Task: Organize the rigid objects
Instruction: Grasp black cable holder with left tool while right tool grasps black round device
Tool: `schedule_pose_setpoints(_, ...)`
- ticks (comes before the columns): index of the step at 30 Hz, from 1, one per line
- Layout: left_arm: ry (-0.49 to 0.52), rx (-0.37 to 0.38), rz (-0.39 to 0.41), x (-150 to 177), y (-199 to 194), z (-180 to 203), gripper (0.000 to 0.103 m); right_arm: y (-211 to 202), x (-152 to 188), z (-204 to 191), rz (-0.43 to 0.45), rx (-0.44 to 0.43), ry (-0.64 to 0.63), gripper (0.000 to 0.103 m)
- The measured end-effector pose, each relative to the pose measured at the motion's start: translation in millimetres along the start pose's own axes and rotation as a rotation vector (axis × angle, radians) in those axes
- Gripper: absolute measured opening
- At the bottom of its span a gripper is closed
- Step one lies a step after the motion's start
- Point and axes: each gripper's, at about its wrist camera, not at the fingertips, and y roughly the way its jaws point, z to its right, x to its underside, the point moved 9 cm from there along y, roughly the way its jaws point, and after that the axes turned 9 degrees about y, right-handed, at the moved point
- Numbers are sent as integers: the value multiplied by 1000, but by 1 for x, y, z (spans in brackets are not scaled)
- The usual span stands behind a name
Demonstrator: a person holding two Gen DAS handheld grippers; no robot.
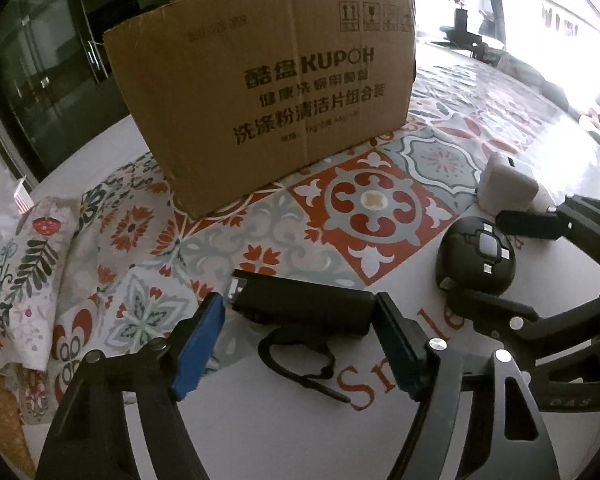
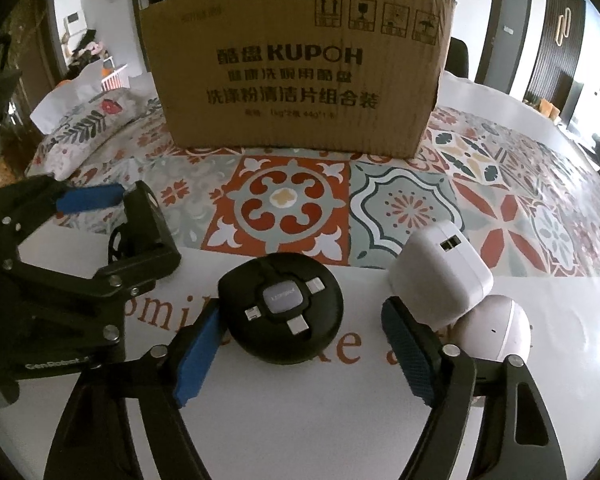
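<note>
Left hand-held gripper (image 1: 300,326) part-open, pads at the ends of a black bar (image 1: 300,308), right hand-held gripper (image 2: 300,350) part-open around a black disc (image 2: 281,311), white charger (image 2: 440,276) just beside, box (image 2: 300,76) behind on the patterned worktop (image 2: 400,208).

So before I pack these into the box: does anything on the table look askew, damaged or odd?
Nothing looks damaged or spilled. One oddity: the white charger cube sits tilted, leaning on the white round case rather than lying flat. The black round adapter lies flat, and the cardboard box stands upright.
</note>
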Motion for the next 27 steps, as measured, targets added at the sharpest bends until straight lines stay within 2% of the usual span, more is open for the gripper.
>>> schedule_pose_setpoints(1,-2,0,2,0,0,0,75,0,0,0,1,-5,2,71)
schedule_pose_setpoints(3,-10,-3,6,0,0,0,74,1,-1,0,2,-9,4,58)
schedule_pose_setpoints(17,-119,-74,34,0,-22,-8,74,-4,-3,6,9,-34,40,58)
schedule_pose_setpoints(27,-197,-141,61,-7,-47,-17,74,-31,-21,5,85,-52,36,58)
